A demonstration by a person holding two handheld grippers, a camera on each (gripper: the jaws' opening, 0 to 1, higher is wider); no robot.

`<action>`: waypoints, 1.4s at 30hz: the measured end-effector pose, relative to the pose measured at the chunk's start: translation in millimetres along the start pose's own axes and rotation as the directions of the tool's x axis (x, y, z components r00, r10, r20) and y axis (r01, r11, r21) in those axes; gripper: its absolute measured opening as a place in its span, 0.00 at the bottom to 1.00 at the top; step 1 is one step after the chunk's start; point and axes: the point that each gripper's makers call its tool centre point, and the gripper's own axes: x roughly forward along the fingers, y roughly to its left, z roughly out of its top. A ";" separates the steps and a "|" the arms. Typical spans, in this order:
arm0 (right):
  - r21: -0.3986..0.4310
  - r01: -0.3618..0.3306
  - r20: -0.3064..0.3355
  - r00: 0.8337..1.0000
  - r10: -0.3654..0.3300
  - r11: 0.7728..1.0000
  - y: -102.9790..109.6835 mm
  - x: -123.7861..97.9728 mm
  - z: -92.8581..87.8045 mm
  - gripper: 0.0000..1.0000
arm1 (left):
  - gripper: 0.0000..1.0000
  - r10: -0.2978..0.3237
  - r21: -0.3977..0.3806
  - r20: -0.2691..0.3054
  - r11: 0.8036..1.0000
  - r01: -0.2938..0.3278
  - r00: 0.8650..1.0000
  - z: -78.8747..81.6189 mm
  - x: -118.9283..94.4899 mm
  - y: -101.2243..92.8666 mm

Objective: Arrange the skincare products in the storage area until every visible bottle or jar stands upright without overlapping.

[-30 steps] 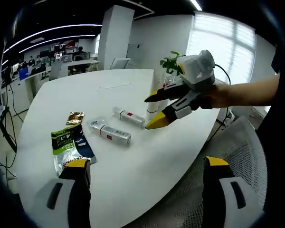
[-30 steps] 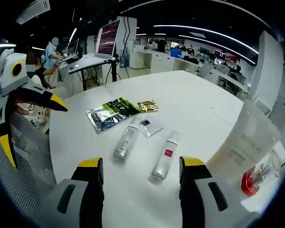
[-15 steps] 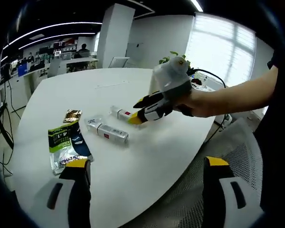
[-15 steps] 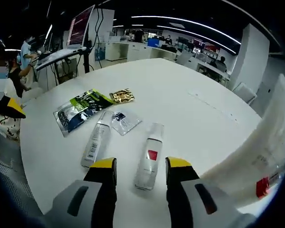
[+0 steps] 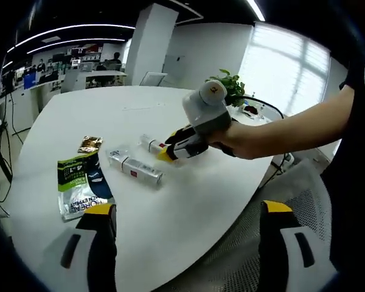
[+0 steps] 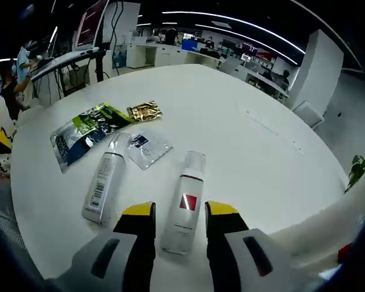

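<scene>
The right gripper [image 6: 176, 219] has its narrowed fingers around a lying white bottle [image 6: 184, 204] on the white surface [image 6: 243, 152]; the left gripper [image 5: 185, 234] hangs wide.

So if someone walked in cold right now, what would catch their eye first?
Probably the right gripper, its jaws on either side of a white bottle with a red label lying flat on the white table. Next, a second bottle lying beside it, with sachets further along.
</scene>
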 end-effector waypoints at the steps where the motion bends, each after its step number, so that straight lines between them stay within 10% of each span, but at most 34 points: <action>1: -0.002 0.001 0.000 1.000 -0.001 1.000 0.0 0.5 0.3 0.31 | 0.95 0.000 -0.002 0.000 1.000 0.000 1.000 0.2 0.4 -0.1; 20: -0.002 0.022 -0.054 0.998 -0.022 1.000 0.1 9.4 -9.9 0.21 | 0.92 -0.007 -0.041 0.020 0.999 0.008 1.000 7.1 -0.4 1.0; 30: 0.041 -0.079 -0.037 0.996 0.081 0.996 12.6 8.3 -7.6 0.19 | 0.92 -0.010 -0.023 0.012 1.000 0.010 1.000 11.5 1.7 -3.3; 42: 0.117 -0.115 0.087 0.991 0.105 0.987 10.3 -33.8 -0.4 0.19 | 0.92 -0.002 -0.031 0.039 1.000 0.004 0.999 22.8 -0.2 -7.5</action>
